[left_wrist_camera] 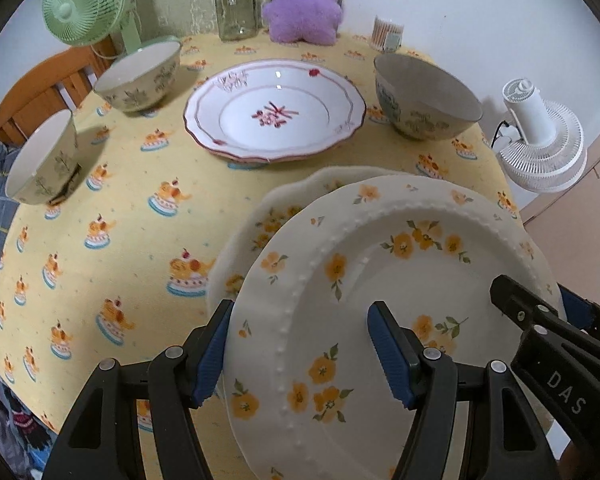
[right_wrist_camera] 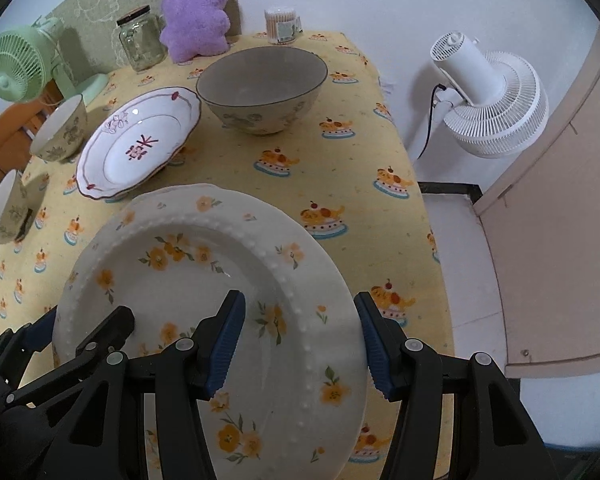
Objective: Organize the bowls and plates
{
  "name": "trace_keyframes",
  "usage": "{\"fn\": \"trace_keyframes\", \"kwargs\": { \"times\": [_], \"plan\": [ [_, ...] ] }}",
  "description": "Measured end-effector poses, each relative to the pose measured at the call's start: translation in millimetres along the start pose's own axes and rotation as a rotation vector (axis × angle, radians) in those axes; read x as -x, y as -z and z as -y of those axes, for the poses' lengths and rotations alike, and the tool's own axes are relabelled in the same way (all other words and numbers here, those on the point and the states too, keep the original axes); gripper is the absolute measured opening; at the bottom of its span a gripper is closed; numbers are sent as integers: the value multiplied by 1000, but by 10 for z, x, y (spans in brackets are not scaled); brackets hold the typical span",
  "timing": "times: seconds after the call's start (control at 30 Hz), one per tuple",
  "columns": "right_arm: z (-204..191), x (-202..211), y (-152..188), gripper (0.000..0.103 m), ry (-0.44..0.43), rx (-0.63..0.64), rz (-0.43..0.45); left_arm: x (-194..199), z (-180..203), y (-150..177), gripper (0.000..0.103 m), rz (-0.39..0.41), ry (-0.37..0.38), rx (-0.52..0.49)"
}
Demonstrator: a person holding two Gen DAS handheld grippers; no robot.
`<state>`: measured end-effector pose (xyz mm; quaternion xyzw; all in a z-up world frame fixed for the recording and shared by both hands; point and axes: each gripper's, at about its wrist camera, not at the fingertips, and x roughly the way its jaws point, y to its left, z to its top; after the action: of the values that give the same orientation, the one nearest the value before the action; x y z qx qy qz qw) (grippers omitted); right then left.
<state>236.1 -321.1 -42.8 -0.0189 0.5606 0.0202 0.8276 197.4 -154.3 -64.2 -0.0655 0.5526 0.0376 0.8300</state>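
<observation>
A cream plate with yellow flowers [left_wrist_camera: 380, 280] [right_wrist_camera: 204, 280] is held above a second similar plate [left_wrist_camera: 256, 224] near the table's front. My left gripper [left_wrist_camera: 300, 348] straddles the top plate's left rim, jaws wide. My right gripper [right_wrist_camera: 300, 344] straddles its right rim, jaws wide; it also shows in the left wrist view [left_wrist_camera: 540, 312]. A white plate with red flowers [left_wrist_camera: 276, 110] [right_wrist_camera: 136, 144] sits mid-table. A large grey-lined bowl [left_wrist_camera: 424, 96] [right_wrist_camera: 262, 88] stands at the right. Two smaller leaf-patterned bowls [left_wrist_camera: 140, 76] [left_wrist_camera: 44, 160] stand at the left.
A yellow patterned cloth [left_wrist_camera: 120, 248] covers the table. At the back stand a glass jar [left_wrist_camera: 236, 8], a purple plush [left_wrist_camera: 304, 0], a cotton-swab box [left_wrist_camera: 388, 32] and a green fan [left_wrist_camera: 84, 4]. A white fan [right_wrist_camera: 492, 100] stands off the right edge.
</observation>
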Motion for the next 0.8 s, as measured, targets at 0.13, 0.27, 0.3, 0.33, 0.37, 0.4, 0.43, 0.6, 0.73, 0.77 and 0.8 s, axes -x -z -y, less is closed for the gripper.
{"fn": "trace_keyframes", "kwargs": {
  "times": [0.13,0.27,0.3,0.33,0.37,0.4,0.43,0.6,0.73,0.77,0.8],
  "plan": [
    [47,-75,-11,60,0,9,-18,-68,47,4,68,-18,-11,0],
    [76,-149,-23,60,-3,7,-34,-126,71,0,68,-36,-20,-7],
    [82,-165,-25,60,-6,6,-38,-139,71,-3,68,-41,-22,-6],
    [85,-180,-23,60,-9,5,-42,-155,74,-5,68,-46,-25,-8],
    [86,-196,-22,60,-11,4,-48,-170,76,-7,69,-50,-27,-9],
    [86,-210,-21,60,-12,3,-52,-185,79,-9,69,-54,-29,-10],
    [87,-219,-19,60,-11,3,-55,-188,84,-11,69,-53,-29,-12],
    [91,-240,-5,60,-6,-2,-60,-211,116,-27,72,-50,-47,-32],
    [93,-238,-2,60,-25,0,-52,-224,232,-17,74,-52,-115,-102],
    [62,-213,-4,60,-24,15,-39,-205,285,-11,77,-42,-137,-130],
    [33,-197,-4,60,-18,32,-27,-204,316,-8,78,-40,-147,-146]
  ]
}}
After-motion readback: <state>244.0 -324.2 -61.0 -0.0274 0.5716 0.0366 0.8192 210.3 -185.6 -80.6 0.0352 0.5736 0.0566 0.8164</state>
